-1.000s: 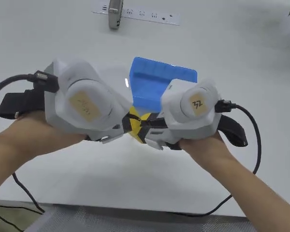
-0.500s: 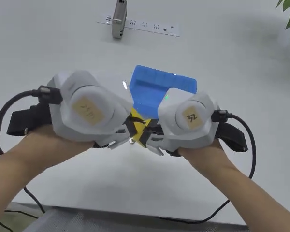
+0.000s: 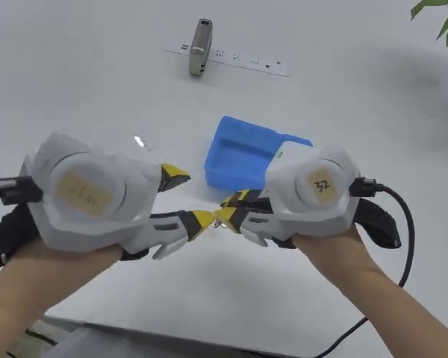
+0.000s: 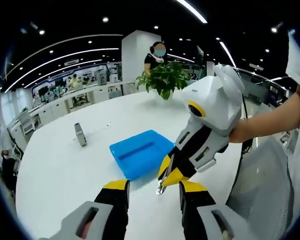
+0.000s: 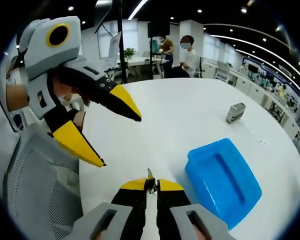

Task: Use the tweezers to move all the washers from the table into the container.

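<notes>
The blue container (image 3: 243, 145) stands on the white table (image 3: 97, 89), just beyond both grippers; it also lies ahead in the left gripper view (image 4: 140, 152) and to the right in the right gripper view (image 5: 225, 182). My right gripper (image 3: 225, 212) is shut on thin metal tweezers (image 5: 150, 177), whose tip (image 4: 161, 189) hangs below its yellow jaws. My left gripper (image 3: 188, 197) is open, its jaws spread wide, facing the right gripper's tips from the left with a small gap. In the right gripper view the left gripper (image 5: 107, 130) looms at upper left, its jaws apart.
A power strip (image 3: 246, 61) with a grey adapter (image 3: 201, 37) lies at the table's far side. Plant leaves (image 3: 440, 22) reach in at the top right. The table's front edge (image 3: 172, 335) runs below the hands. People stand in the background.
The left gripper has drawn back to the left and opened its jaws; earlier its tips met the right gripper's. The right gripper keeps the tweezers. The head camera has tilted up.
</notes>
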A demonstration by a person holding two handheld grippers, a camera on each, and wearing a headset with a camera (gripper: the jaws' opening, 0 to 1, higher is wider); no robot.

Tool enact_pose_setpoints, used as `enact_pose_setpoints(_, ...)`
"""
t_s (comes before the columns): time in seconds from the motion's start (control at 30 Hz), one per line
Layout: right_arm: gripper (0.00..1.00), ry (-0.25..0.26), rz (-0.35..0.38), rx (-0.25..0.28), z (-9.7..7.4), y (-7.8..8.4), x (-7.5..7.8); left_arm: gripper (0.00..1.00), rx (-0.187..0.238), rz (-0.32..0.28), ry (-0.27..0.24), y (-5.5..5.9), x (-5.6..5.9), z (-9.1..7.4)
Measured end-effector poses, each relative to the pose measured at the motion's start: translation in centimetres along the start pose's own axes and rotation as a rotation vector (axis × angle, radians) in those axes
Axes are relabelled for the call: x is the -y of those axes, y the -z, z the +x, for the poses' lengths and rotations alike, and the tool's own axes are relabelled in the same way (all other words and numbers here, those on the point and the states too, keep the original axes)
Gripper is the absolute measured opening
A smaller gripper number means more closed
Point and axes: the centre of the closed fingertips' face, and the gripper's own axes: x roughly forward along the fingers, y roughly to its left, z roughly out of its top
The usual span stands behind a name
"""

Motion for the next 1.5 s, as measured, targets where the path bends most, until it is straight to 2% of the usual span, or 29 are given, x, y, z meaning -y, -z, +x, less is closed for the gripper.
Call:
enact_pose_setpoints(0.07,0.02,0.000,-0.009,-0.002,-0.3,-0.2,-0.2,0.51,0.009,-0.041,-0.027,0.3,-0.2,-0.7)
enact_pose_setpoints(0.13,0.02,-0.003,-0.011,-0.003,-0.7,-0.4,-0.3,0.61,0.055,-0.085,-0.085,0.0,-0.8,-1.4)
enact_pose_setpoints(0.17,0.02,-0.002,-0.015,-0.003,-0.8,-0.5,-0.4,0.70,0.071,-0.102,-0.110,0.0,-1.1,-1.7)
enact_pose_setpoints(0.23,0.02,0.008,-0.031,-0.005,-1.3,-0.8,-0.3,0.81,0.080,-0.129,-0.143,0.4,-1.3,-2.3)
enact_pose_setpoints(0.37,0.02,0.015,-0.048,-0.003,-1.9,-1.3,-0.1,0.91,0.100,-0.160,-0.206,1.6,-1.8,-3.0)
enact_pose_setpoints(0.47,0.02,0.021,-0.052,0.010,-2.5,-2.1,0.3,0.96,0.122,-0.176,-0.269,2.1,-2.5,-3.6)
enact_pose_setpoints(0.53,0.02,0.027,-0.054,0.025,-2.9,-2.8,0.6,0.99,0.138,-0.189,-0.291,2.3,-2.6,-3.8)
enact_pose_setpoints(0.77,0.02,0.063,-0.041,0.080,-3.9,-5.0,2.6,0.99,0.232,-0.218,-0.387,1.9,-3.1,-5.1)
enact_pose_setpoints(0.83,0.02,0.080,-0.041,0.097,-4.2,-5.8,3.4,0.99,0.226,-0.217,-0.392,2.1,-3.0,-5.1)
enact_pose_setpoints(0.9,0.02,0.096,-0.039,0.115,-4.4,-6.4,4.2,0.99,0.201,-0.214,-0.407,2.6,-3.2,-5.1)
enact_pose_setpoints(1.1,0.02,0.145,-0.026,0.150,-4.4,-7.9,6.4,0.99,0.192,-0.240,-0.417,2.8,-3.4,-5.0)
enact_pose_setpoints(1.13,0.02,0.151,-0.028,0.152,-4.3,-8.0,6.6,0.99,0.194,-0.258,-0.422,2.8,-3.4,-5.0)
enact_pose_setpoints(1.17,0.02,0.151,-0.027,0.152,-4.1,-8.1,6.9,0.99,0.205,-0.329,-0.418,2.6,-3.1,-5.0)
enact_pose_setpoints(1.2,0.02,0.151,-0.024,0.151,-3.8,-8.1,7.1,0.99,0.228,-0.356,-0.387,2.0,-2.6,-4.8)
enact_pose_setpoints(1.23,0.02,0.152,-0.024,0.149,-3.7,-8.1,7.2,0.99,0.243,-0.355,-0.377,1.7,-2.4,-4.8)
enact_pose_setpoints(1.27,0.02,0.153,-0.021,0.140,-3.2,-7.9,7.6,0.99,0.273,-0.291,-0.371,1.1,-2.1,-4.6)
enact_pose_setpoints(1.3,0.02,0.152,-0.016,0.135,-2.9,-7.7,7.8,0.99,0.245,-0.243,-0.385,1.5,-2.2,-4.5)
enact_pose_setpoints(1.33,0.02,0.149,-0.010,0.129,-2.5,-7.5,8.0,0.99,0.180,-0.238,-0.383,2.4,-1.9,-4.2)
enact_pose_setpoints(1.37,0.02,0.146,-0.008,0.123,-2.2,-7.3,8.1,0.98,0.174,-0.249,-0.371,2.5,-1.7,-4.1)
enact_pose_setpoints(1.4,0.02,0.148,-0.005,0.116,-1.8,-7.0,8.3,0.96,0.190,-0.259,-0.365,2.4,-1.7,-4.0)
enact_pose_setpoints(1.5,0.02,0.140,0.015,0.097,-0.9,-6.0,8.8,0.97,0.183,-0.261,-0.369,2.7,-2.0,-4.0)
